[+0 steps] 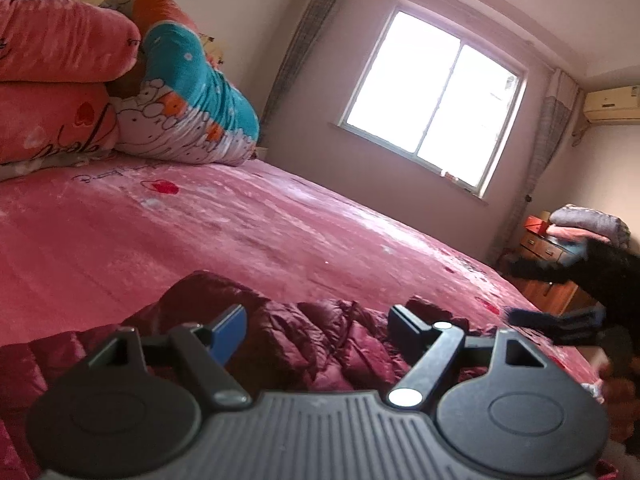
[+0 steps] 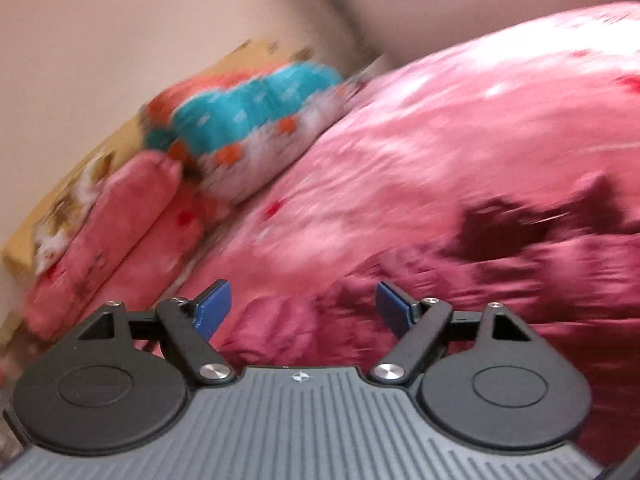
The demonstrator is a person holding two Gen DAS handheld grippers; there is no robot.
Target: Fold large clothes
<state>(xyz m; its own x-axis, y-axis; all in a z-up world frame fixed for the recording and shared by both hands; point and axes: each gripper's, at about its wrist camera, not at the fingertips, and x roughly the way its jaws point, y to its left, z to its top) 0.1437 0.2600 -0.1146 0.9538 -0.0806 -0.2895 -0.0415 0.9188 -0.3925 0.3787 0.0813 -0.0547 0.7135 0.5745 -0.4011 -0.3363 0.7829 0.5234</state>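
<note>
A dark red puffy quilted jacket point(image 1: 304, 340) lies crumpled on the pink bedspread point(image 1: 240, 232), right in front of my left gripper point(image 1: 316, 330). The left gripper is open, its blue-padded fingers wide apart just above the jacket, holding nothing. The right gripper shows at the far right of the left wrist view point(image 1: 560, 320), over the bed's edge. In the blurred right wrist view my right gripper point(image 2: 304, 308) is open and empty above the same jacket point(image 2: 460, 280), which spreads to the right.
Folded pink quilts point(image 1: 52, 80) and a teal cartoon pillow point(image 1: 192, 104) are stacked at the head of the bed. A window point(image 1: 436, 100) is on the far wall. A wooden dresser point(image 1: 548, 252) with folded cloth stands past the bed's right edge.
</note>
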